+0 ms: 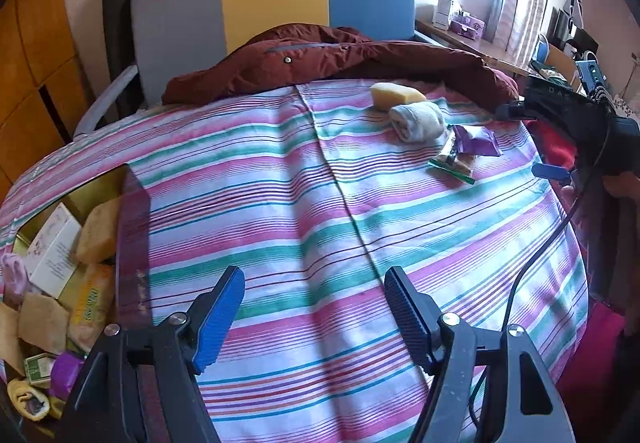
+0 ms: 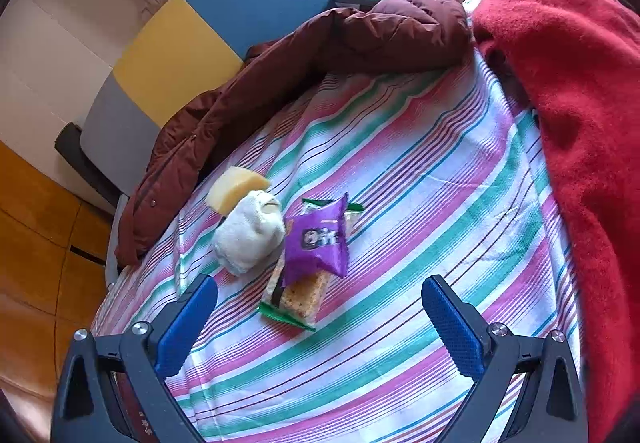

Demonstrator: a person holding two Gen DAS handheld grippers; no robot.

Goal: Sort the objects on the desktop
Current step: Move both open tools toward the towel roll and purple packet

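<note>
1. Four loose things lie in a cluster on the striped cloth that covers the bench, straight ahead of the right claw: a purple snack packet, a clear-wrapped cracker bar, a rolled white sock and a yellow sponge.
2. The purple snack packet rests on top of the cracker bar, whose near end lies just ahead of the right claw's gap, slightly toward its left finger.
3. The rolled white sock touches the packet on its left side, and the yellow sponge sits just beyond the sock, touching it.
4. The right claw is spread wide with nothing between its blue pads, hovering over the cloth just short of the cracker bar.
5. The left claw is also spread apart and holds nothing; only bare striped cloth lies between its fingers.
6. From the left claw, the same cluster is far ahead and to the right: sponge, sock, purple packet and cracker bar.
7. Close on the left claw's left, an open box holds sorted items, among them a white carton, a tan sponge and a yellow packet.
8. A maroon jacket lies along the cloth's far edge, ahead of both claws, with a grey, yellow and blue chair back behind it.
9. A red blanket is heaped to the right of the right claw.
</note>
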